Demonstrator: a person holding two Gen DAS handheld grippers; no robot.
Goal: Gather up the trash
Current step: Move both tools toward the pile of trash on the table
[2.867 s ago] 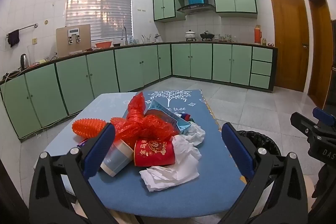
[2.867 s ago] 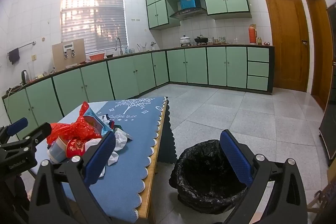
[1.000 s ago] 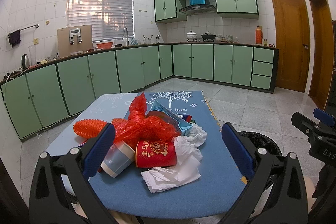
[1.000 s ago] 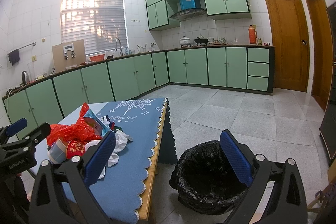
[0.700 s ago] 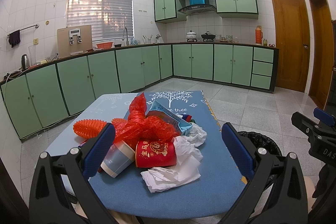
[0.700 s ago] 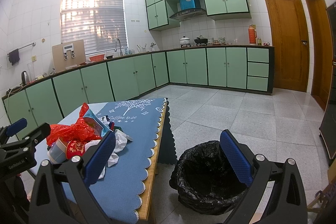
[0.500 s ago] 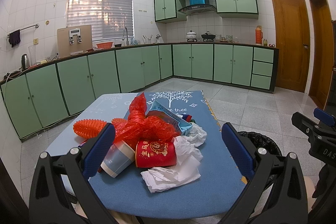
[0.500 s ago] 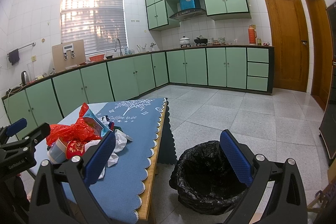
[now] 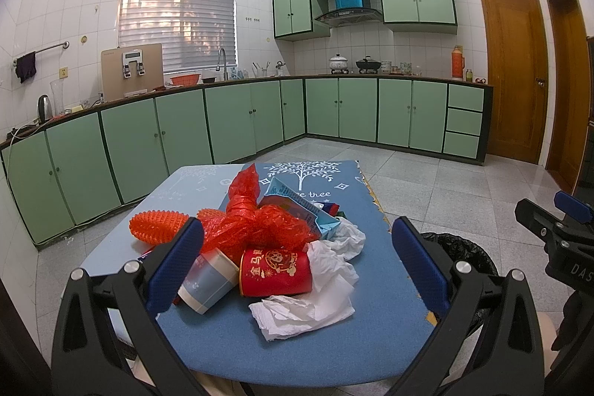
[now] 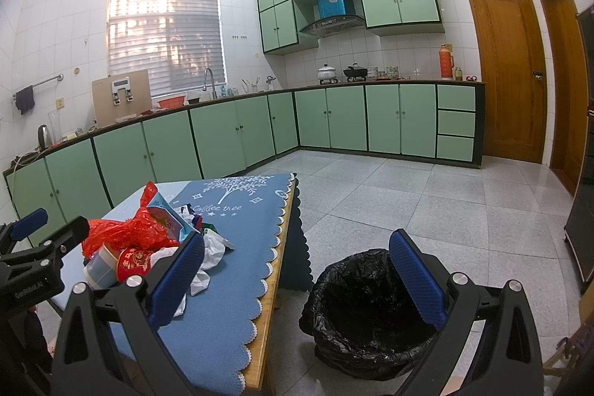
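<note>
A heap of trash lies on the blue table: a red paper cup on its side, a pale blue cup, crumpled white tissues, a red plastic bag, an orange spiky ball and a light blue carton. My left gripper is open just short of the heap, holding nothing. My right gripper hangs open off the table's right edge, above the black-lined trash bin on the floor. The same heap shows at left in the right wrist view.
Green kitchen cabinets run along the left and back walls. Two wooden doors stand at the right. Grey tiled floor spreads beyond the table and bin. The right gripper's body shows at the left wrist view's right edge.
</note>
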